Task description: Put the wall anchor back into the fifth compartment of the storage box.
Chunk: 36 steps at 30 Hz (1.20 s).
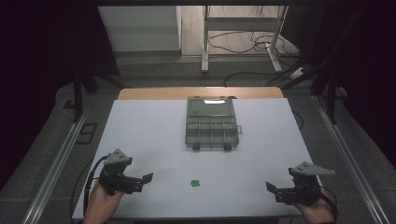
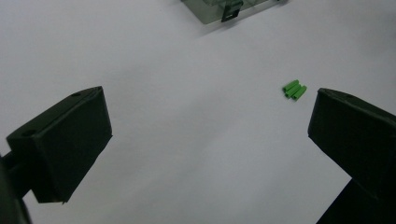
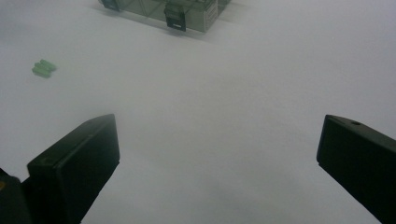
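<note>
A small cluster of green pieces (image 1: 195, 183) lies on the white table near the front middle; it also appears in the left gripper view (image 2: 294, 89) and the right gripper view (image 3: 44, 68). A clear compartment box (image 1: 211, 124) with two dark latches sits closed at the table's middle back. My left gripper (image 1: 142, 181) hovers at the front left, jaws wide open and empty, pointing toward the green pieces. My right gripper (image 1: 273, 189) hovers at the front right, jaws open and empty.
The white table top (image 1: 154, 140) ends in a wooden strip (image 1: 140, 93) at the back. Metal rails (image 1: 60, 154) run along both sides. Cables and a stand's legs (image 1: 243, 42) lie on the floor beyond the table.
</note>
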Each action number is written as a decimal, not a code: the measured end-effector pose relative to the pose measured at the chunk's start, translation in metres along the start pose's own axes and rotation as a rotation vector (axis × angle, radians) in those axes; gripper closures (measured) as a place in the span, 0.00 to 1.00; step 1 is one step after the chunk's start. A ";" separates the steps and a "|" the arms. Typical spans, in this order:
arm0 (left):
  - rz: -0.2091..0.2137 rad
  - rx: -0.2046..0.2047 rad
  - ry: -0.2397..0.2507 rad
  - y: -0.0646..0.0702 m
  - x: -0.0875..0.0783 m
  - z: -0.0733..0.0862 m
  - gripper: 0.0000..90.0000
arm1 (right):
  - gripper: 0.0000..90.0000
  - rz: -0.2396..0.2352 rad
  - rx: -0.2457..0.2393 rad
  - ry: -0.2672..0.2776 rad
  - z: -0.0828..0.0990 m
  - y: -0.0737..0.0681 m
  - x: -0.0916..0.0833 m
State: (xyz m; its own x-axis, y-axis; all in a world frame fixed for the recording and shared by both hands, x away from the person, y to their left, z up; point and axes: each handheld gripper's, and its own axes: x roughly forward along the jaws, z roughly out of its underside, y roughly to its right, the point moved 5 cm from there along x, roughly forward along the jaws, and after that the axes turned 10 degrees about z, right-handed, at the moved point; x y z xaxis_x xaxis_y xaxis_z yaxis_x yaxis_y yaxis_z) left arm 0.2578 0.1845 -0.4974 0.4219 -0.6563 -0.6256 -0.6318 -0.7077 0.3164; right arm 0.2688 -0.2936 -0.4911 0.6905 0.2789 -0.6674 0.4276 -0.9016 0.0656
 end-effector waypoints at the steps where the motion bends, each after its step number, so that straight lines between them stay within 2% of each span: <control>1: 0.006 0.000 -0.002 0.000 0.002 -0.001 0.00 | 0.00 0.001 -0.002 0.001 0.000 0.000 0.000; 15: 0.063 0.026 -0.037 0.007 0.031 -0.020 0.00 | 0.00 0.001 0.001 -0.002 0.000 0.000 0.000; 23: 0.093 0.056 -0.064 0.012 0.047 -0.027 0.00 | 0.00 0.000 0.001 -0.008 0.000 0.000 0.001; 28: 0.109 0.091 -0.095 0.016 0.060 -0.032 0.00 | 0.00 -0.001 -0.003 -0.013 0.001 0.000 0.001; 36: 0.132 0.104 -0.127 0.022 0.075 -0.035 0.00 | 0.00 -0.002 -0.003 -0.016 0.001 0.000 0.002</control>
State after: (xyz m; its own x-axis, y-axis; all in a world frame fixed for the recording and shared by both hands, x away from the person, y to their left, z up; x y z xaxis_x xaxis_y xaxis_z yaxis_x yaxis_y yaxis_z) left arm 0.2987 0.1108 -0.5120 0.2503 -0.6984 -0.6705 -0.7426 -0.5829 0.3299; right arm 0.2694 -0.2930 -0.4929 0.6803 0.2756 -0.6792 0.4306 -0.9001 0.0660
